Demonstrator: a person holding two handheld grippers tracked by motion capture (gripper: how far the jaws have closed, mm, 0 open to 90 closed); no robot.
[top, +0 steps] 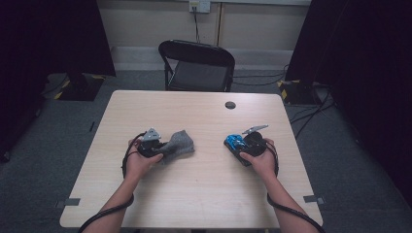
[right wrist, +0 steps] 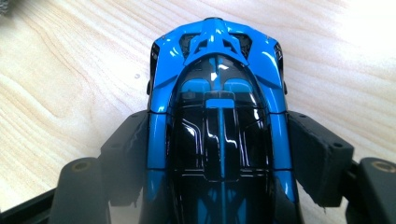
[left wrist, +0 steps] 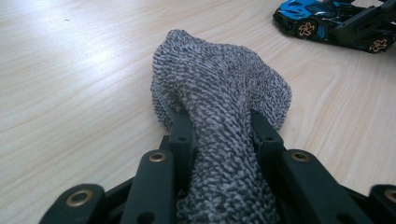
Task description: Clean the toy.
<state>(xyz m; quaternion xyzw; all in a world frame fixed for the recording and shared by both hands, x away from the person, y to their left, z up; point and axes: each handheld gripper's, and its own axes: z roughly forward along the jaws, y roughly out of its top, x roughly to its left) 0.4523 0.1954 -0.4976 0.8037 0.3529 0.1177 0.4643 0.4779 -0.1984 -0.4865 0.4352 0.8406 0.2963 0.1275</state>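
Your left hand-held gripper (top: pixel 163 148) is clamped on the speckled grey knitted sock (left wrist: pixel 219 102) lying left of centre on the pale wooden tabletop (top: pixel 204 179), while your right hand-held gripper (top: pixel 232 142) grips the glossy blue-and-black toy car (right wrist: pixel 217 116) by its sides, well apart from it.

Knitted grey sock (left wrist: pixel 219 93): speckled dark-and-light grey weave, between the black jaws of the left hand-held gripper (left wrist: pixel 219 128). Glossy toy car (right wrist: pixel 217 116): bright blue body, black roof with a blue centre stripe, between the black jaws of the right hand-held gripper (right wrist: pixel 219 154); wheels show orange-gold spokes in the left gripper view. Surface (top: pixel 204 116): pale wood grain with one dark round spot (top: pixel 230 105).
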